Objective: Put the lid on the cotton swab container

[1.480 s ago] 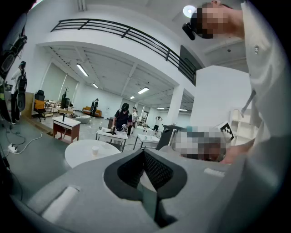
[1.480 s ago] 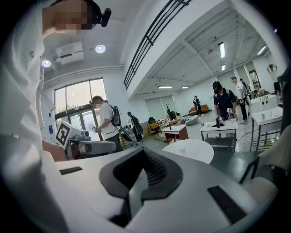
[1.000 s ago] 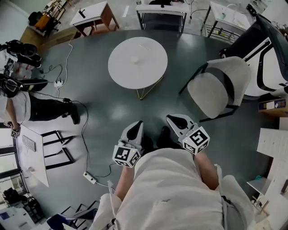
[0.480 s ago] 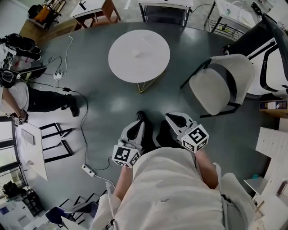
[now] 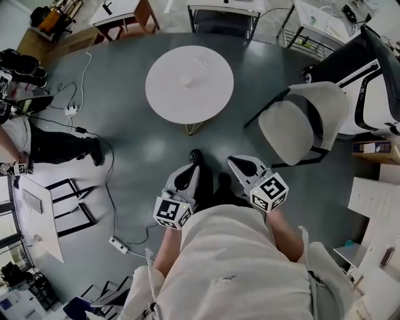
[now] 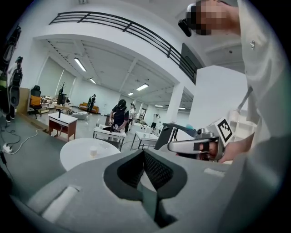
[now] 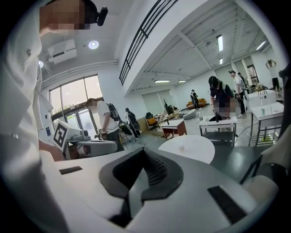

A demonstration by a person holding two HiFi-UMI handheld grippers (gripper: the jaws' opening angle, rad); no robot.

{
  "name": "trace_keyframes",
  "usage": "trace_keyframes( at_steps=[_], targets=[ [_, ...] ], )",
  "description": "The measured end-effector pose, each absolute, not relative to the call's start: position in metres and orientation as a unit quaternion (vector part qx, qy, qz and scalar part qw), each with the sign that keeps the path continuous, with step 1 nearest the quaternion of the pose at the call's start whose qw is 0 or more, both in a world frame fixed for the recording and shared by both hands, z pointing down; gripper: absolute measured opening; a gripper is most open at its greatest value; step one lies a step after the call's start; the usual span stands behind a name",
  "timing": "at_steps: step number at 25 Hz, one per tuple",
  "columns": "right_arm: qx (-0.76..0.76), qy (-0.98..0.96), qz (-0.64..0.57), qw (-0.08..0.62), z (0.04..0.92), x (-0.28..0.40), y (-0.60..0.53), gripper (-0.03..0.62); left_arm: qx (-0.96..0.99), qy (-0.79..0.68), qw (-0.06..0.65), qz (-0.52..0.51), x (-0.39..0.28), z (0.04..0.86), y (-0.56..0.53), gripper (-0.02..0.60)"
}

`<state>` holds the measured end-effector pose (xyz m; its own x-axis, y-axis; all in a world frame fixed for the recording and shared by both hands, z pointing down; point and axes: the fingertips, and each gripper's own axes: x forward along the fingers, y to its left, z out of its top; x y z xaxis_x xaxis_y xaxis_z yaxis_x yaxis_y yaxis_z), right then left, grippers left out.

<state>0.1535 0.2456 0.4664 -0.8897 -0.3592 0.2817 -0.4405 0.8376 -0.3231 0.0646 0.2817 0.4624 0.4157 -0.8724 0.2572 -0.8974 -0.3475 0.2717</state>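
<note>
A round white table (image 5: 189, 84) stands ahead on the grey floor. On it sits a small pale cotton swab container (image 5: 187, 80), also visible as a little cup in the left gripper view (image 6: 93, 152) and in the right gripper view (image 7: 181, 148). A faint small mark (image 5: 200, 62) lies farther back on the top; I cannot tell whether it is the lid. My left gripper (image 5: 189, 171) and right gripper (image 5: 237, 164) hang at waist height, well short of the table. Both are shut with nothing in them, jaws closed together (image 6: 145, 169) (image 7: 143, 172).
A grey chair (image 5: 300, 122) stands right of the table. Cables and a power strip (image 5: 119, 245) run across the floor at left, near a person (image 5: 44, 145). Desks (image 5: 222, 14) line the far side. Other people stand in the distance.
The view has drifted a little: the table sits slightly more to the left, and the person at left has slid toward the frame's edge. A dark shoe shows between the grippers. Both grippers stay shut.
</note>
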Motion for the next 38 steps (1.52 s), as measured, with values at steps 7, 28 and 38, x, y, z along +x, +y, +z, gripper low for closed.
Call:
trace_keyframes(
  at_steps=[7,28,38],
  targets=[
    [0.235,-0.949,0.179,0.109,0.446,0.121,0.192,0.006,0.835,-0.520,0.179,0.021,0.026,0.453,0.212,0.009],
    [0.282,-0.936,0.191,0.090,0.435,0.015,0.092,0.006,0.832,-0.518,0.179,0.088,-0.085,0.472,0.097,0.009],
    [0.252,-0.936,0.231,0.082,0.452,0.044,0.013,0.006,0.815,-0.550,0.181,0.024,-0.066,0.452,0.027,0.009]
  ],
)
